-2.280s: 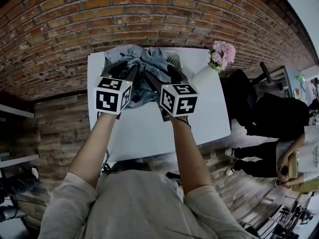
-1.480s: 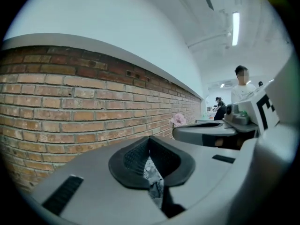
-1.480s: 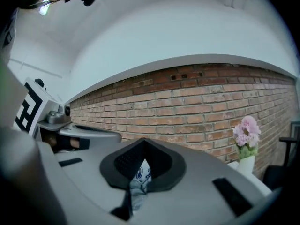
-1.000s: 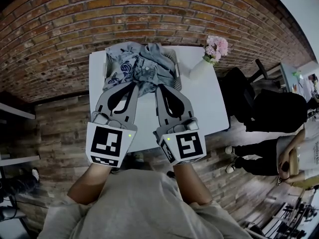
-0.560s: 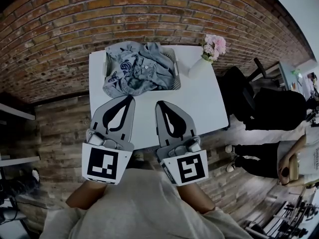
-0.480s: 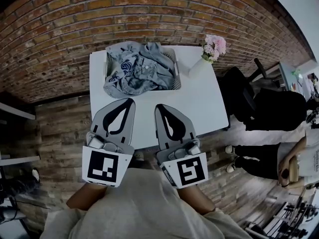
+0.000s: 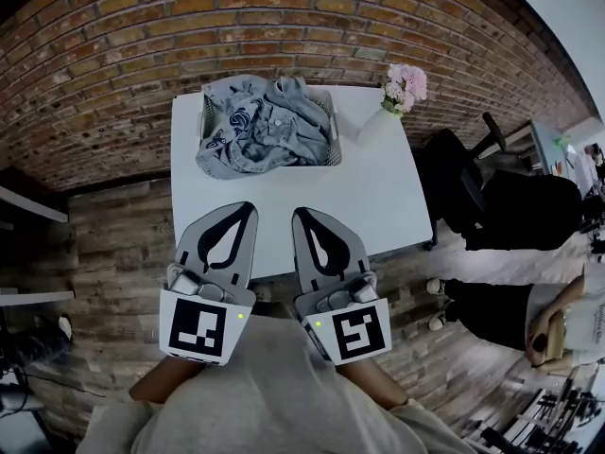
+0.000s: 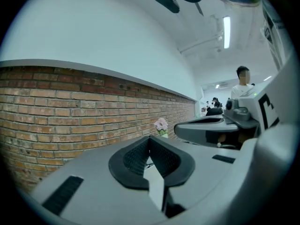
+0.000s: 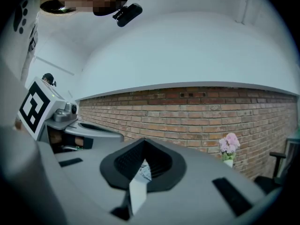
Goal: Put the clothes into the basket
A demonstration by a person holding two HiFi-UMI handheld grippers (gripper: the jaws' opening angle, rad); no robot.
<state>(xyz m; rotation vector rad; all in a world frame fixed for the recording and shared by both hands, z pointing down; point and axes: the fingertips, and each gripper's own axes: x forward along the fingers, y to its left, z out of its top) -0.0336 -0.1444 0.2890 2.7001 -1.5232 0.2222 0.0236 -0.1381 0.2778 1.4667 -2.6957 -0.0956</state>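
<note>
A heap of blue denim clothes (image 7: pixel 260 126) fills the mesh basket (image 7: pixel 334 148) at the far end of the white table (image 7: pixel 378 197), with one fold hanging over the basket's front left rim. My left gripper (image 7: pixel 248 208) and right gripper (image 7: pixel 301 216) hover side by side over the table's near edge, well short of the basket. Both are shut with nothing between the jaws. In the left gripper view the left gripper (image 8: pixel 150 138) has its jaws pressed together, and likewise the right gripper (image 9: pixel 143 141) in its own view.
A white vase of pink flowers (image 7: pixel 401 89) stands on the table right of the basket. A brick wall (image 7: pixel 284 26) runs behind the table. A dark chair (image 7: pixel 463 173) and a seated person (image 7: pixel 515 220) are to the right, on the wooden floor.
Both grippers have drawn back from the basket toward the person, from above the clothes to the table's near edge. The clothes stay heaped in the basket.
</note>
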